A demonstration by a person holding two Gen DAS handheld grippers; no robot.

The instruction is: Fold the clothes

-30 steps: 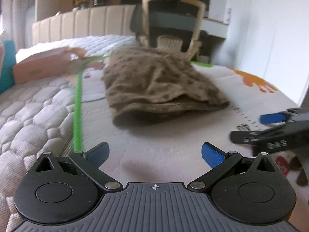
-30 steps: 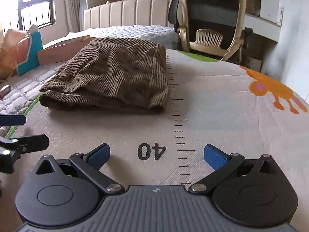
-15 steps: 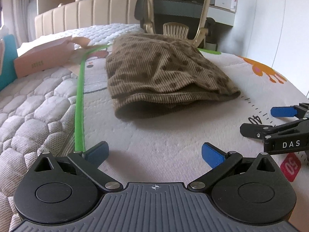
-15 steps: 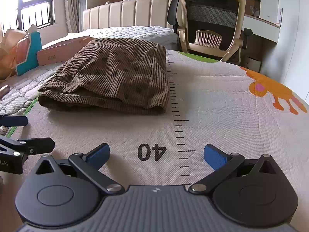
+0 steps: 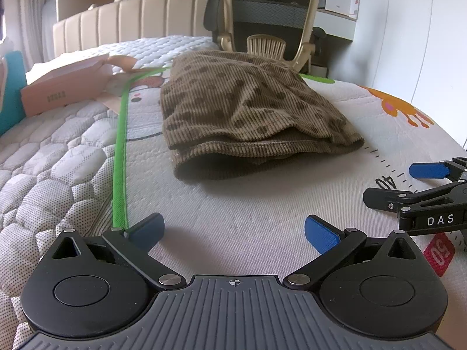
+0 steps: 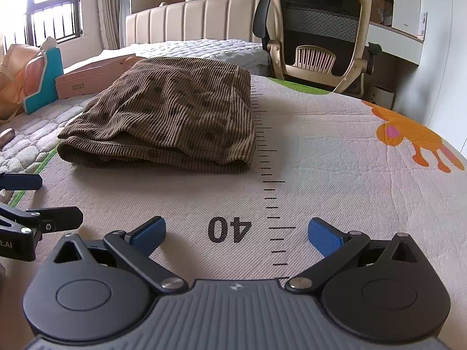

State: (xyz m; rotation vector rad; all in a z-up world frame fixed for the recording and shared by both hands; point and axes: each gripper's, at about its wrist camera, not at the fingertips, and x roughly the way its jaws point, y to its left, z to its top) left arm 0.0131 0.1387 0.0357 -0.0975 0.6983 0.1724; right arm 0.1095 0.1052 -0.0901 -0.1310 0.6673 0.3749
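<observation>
A brown dotted corduroy garment (image 5: 245, 113) lies folded in a flat stack on the printed mat (image 5: 233, 204); it also shows in the right wrist view (image 6: 172, 116). My left gripper (image 5: 233, 230) is open and empty, low over the mat, a short way in front of the garment's near edge. My right gripper (image 6: 236, 230) is open and empty over the "40" ruler mark, in front of the garment's right corner. Each gripper shows at the edge of the other's view: the right one (image 5: 420, 186), the left one (image 6: 29, 201).
A pink cardboard box (image 5: 64, 90) and a teal object (image 6: 43, 81) lie on the quilted mattress (image 5: 43, 157) to the left. A green strip (image 5: 119, 151) edges the mat. An office chair (image 6: 318, 35) stands behind the bed; a white wall is at right.
The left wrist view has steadied and come a little nearer the garment. The right gripper has hardly moved. Both stay open; the garment has not moved.
</observation>
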